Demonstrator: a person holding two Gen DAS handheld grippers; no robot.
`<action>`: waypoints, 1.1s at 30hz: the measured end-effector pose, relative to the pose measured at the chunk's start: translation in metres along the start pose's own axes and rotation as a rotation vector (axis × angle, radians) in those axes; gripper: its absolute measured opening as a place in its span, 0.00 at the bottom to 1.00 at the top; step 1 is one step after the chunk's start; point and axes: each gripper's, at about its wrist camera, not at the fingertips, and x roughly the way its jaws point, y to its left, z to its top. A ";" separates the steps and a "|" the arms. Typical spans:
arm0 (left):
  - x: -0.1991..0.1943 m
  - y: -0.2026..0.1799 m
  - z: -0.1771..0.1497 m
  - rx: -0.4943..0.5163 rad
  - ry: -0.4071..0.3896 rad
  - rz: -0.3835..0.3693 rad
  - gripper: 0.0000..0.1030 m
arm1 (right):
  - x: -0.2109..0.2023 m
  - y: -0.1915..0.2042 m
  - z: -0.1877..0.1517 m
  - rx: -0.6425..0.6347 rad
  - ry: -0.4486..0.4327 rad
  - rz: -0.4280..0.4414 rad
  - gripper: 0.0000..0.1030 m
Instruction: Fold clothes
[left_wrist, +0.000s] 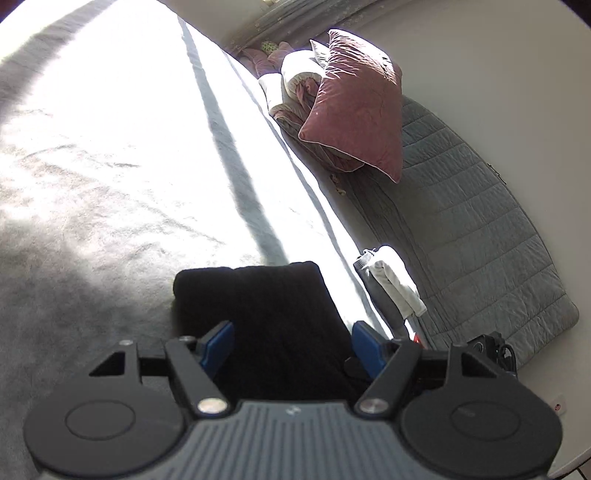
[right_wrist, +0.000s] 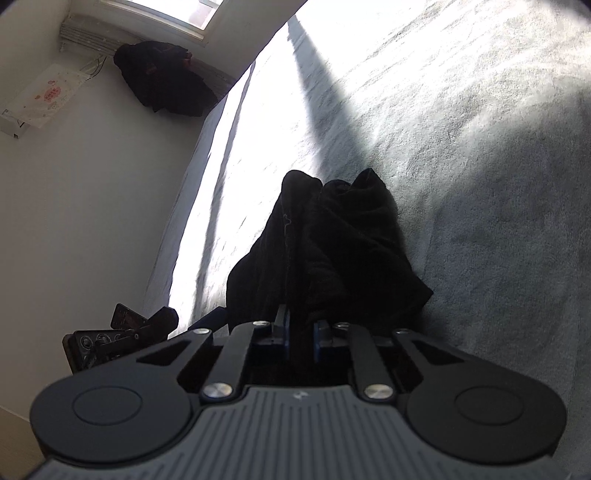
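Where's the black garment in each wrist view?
Left wrist: black garment sits bottom centre, a folded block between the open left gripper fingers, not pinched.
Right wrist: black garment sits centre, bunched and rising from the right gripper, whose jaws are closed on it.
Shared landmark: the grey bedspread under it, with a bright sunlit band.

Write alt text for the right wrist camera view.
The right claw is shut on a bunched black garment lying on a pale grey bedspread, part sunlit. Behind, dark clothes are piled under a window.
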 end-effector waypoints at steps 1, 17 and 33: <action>-0.001 0.002 0.002 -0.008 -0.011 0.011 0.69 | -0.003 0.001 0.000 0.009 -0.004 0.017 0.14; 0.015 -0.009 0.003 0.089 -0.014 0.124 0.69 | -0.029 -0.032 -0.010 0.058 0.054 -0.123 0.13; 0.014 0.017 0.003 0.029 -0.085 0.153 0.64 | -0.022 0.016 0.015 -0.360 -0.240 -0.140 0.43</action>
